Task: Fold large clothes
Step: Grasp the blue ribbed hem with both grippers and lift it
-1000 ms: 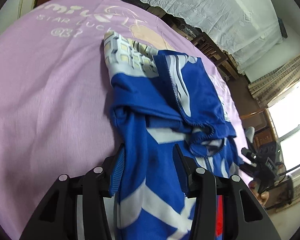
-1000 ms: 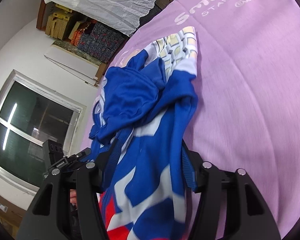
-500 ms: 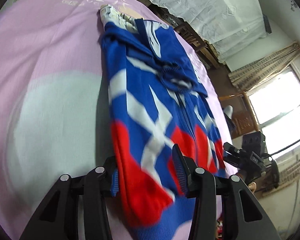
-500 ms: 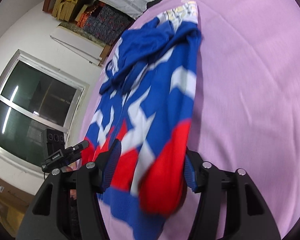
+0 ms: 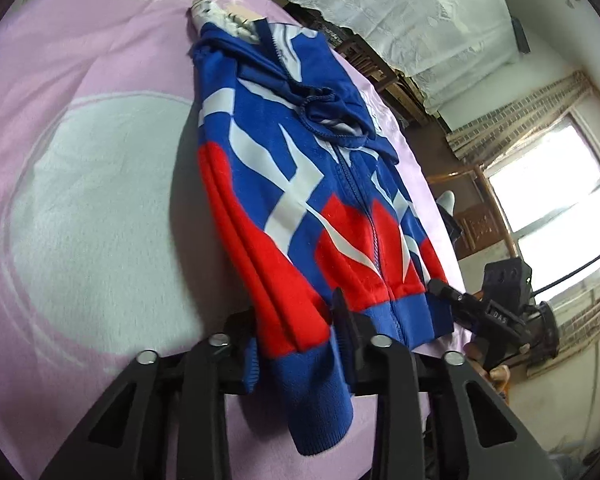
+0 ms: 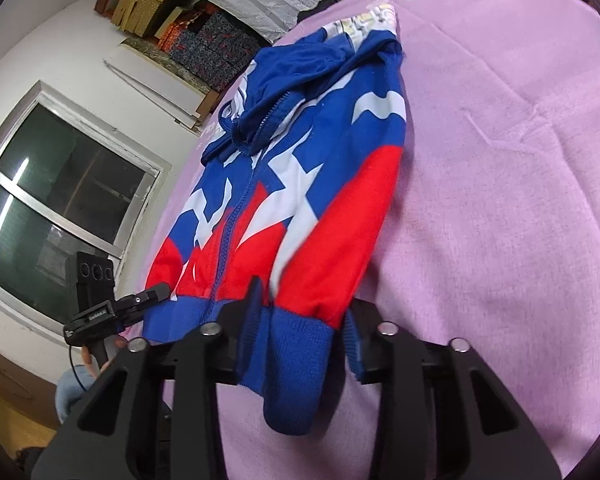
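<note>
A blue, red and white zip hoodie (image 5: pixel 300 184) lies lengthwise on a pink bedspread (image 5: pixel 92 200), its hood at the far end and its blue ribbed hem nearest me. My left gripper (image 5: pixel 296 332) holds the hem's left corner, the cloth bunched between its fingers. The hoodie also shows in the right wrist view (image 6: pixel 300 200). My right gripper (image 6: pixel 300 320) holds the hem's right corner the same way. Each gripper shows in the other's view, at the hem's opposite corner.
The pink bedspread (image 6: pixel 520 200) spreads wide on both sides of the hoodie. A lace curtain (image 5: pixel 400 12) and dark furniture stand beyond the bed's far edge. Windows (image 6: pixel 60 200) lie to the sides, with stacked boxes (image 6: pixel 204 40) on a shelf.
Both grippers have pulled back along the bed with the hem. The hoodie, bunched up a second ago, now lies stretched out with its red lower part and hem showing.
</note>
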`<action>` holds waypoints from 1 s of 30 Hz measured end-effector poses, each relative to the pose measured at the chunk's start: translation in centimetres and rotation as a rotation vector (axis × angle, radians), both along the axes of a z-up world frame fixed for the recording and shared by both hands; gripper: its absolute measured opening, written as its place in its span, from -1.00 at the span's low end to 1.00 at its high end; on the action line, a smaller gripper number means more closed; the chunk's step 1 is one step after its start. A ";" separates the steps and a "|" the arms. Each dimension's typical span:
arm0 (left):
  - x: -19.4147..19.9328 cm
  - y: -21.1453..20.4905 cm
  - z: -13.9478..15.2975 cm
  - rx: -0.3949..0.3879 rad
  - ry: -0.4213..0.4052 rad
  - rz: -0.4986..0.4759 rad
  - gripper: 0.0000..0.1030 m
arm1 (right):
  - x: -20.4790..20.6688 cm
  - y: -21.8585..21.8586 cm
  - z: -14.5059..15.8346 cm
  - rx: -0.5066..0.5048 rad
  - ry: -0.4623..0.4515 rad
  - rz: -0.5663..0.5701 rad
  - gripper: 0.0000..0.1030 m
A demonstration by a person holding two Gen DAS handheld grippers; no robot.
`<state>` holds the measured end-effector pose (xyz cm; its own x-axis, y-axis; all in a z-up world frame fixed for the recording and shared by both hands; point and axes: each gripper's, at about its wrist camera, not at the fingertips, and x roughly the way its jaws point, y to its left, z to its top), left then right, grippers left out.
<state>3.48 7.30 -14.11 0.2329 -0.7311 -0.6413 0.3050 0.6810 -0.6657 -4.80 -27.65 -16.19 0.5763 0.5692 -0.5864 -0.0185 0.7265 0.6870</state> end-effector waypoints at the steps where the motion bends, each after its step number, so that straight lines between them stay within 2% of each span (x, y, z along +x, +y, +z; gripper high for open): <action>1: 0.2 0.1 -0.2 -0.015 0.013 0.003 -0.47 | 0.1 0.1 0.0 0.004 0.001 0.001 -0.35; 5: -0.2 0.3 -0.2 -0.004 0.007 0.011 -0.54 | -0.1 0.2 -0.1 -0.007 -0.013 0.006 -0.39; 9: -0.5 -0.1 0.1 0.033 -0.023 0.007 -0.53 | -0.1 0.1 -0.2 0.005 -0.018 0.017 -0.40; 13: -0.2 -0.1 0.0 0.014 -0.012 0.029 -0.53 | -0.3 0.2 -0.3 -0.003 -0.033 0.016 -0.42; 19: -0.6 -0.1 0.3 0.049 -0.049 0.055 -0.66 | -1.0 -0.1 -0.1 -0.014 -0.039 -0.021 -0.52; 25: -0.4 0.0 2.4 0.062 -0.106 0.062 -0.67 | -0.7 -1.1 0.5 0.106 -0.050 -0.007 -0.55; 30: 0.9 -0.5 5.3 0.074 -0.163 0.066 -0.68 | 0.3 -1.4 2.4 0.147 -0.085 0.014 -0.57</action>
<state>4.43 6.83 -8.81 0.3837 -0.6633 -0.6425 0.3581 0.7482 -0.5585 -4.48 -29.05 -13.77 0.6115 0.6536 -0.4461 -0.0906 0.6178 0.7811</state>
